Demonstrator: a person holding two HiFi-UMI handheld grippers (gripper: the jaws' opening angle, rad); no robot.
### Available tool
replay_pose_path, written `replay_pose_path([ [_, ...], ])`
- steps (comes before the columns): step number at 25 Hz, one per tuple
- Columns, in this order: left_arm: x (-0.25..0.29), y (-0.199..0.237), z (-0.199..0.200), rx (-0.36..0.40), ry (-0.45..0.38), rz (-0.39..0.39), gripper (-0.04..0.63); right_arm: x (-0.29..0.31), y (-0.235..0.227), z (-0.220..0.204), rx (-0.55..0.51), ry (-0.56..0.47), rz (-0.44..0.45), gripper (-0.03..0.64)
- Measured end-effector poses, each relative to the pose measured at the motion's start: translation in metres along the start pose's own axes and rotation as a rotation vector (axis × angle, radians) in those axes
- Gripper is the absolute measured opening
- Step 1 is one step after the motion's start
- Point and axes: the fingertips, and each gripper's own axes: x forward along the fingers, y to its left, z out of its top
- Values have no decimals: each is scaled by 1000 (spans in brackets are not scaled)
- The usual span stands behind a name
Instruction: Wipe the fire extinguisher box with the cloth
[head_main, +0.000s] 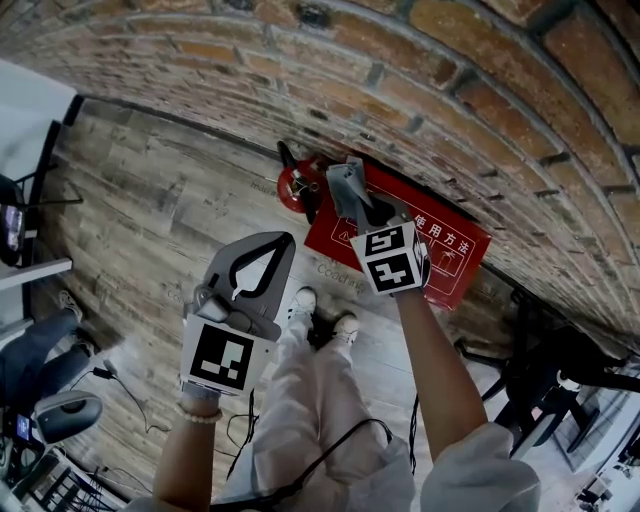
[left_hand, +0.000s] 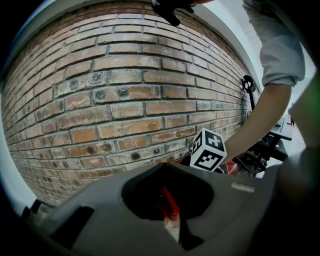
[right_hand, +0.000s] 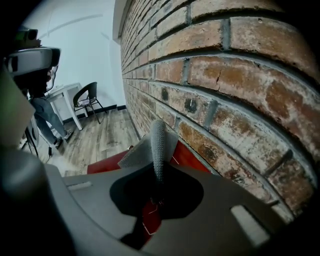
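The red fire extinguisher box (head_main: 445, 255) lies on the wood floor against the brick wall, with a red extinguisher (head_main: 296, 186) at its left end. My right gripper (head_main: 357, 203) is over the box's left part, shut on a grey cloth (head_main: 344, 180). The right gripper view has the cloth (right_hand: 158, 142) sticking up from the shut jaws (right_hand: 159, 172), over the red box (right_hand: 186, 154) beside the wall. My left gripper (head_main: 284, 242) hangs above the floor left of the box, jaws shut and empty. The left gripper view faces the bricks from my left gripper (left_hand: 165, 166); red box (left_hand: 170, 202) shows through its frame.
The brick wall (head_main: 470, 90) runs right behind the box. The person's legs and shoes (head_main: 320, 312) stand in front of it. Black chairs (head_main: 560, 380) are at the right, cables and equipment (head_main: 60, 415) at the left. A chair (right_hand: 87, 97) and white table stand farther off.
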Motion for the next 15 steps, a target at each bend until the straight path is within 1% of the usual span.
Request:
replay_pose_path([
  [15, 16, -30, 10, 30, -6, -56, -2, -24, -30, -30, 36, 11, -53, 20],
])
